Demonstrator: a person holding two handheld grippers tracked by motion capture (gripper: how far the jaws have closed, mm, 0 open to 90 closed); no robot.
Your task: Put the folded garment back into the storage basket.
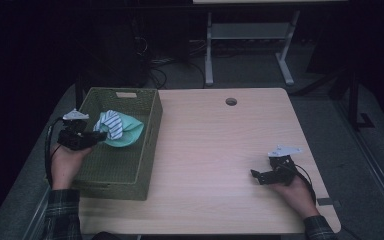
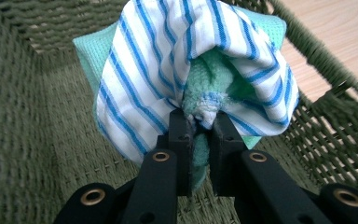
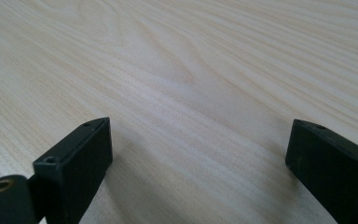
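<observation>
Cloths held over the basket, right gripper idle

The left gripper [image 1: 99,134] is clamped on a bunch of two cloths, a striped cloth [image 2: 149,70] wrapped round a green cloth [image 2: 214,79], pinched where their folds gather so both hang together as one bundle. The bundle hangs inside the basket [image 1: 152,125], near its far end and toward its right wall, clear of the woven floor as far as the left gripper view shows; the pose suits lowering it in or lifting it out, which of the two I cannot tell. The basket sits along the left edge of the bench [image 1: 220,145]. The right gripper [image 1: 258,175] rests low near the bench's near right corner, jaws spread wide with nothing between them, kept well apart from the basket, likely to leave the left hand room
</observation>
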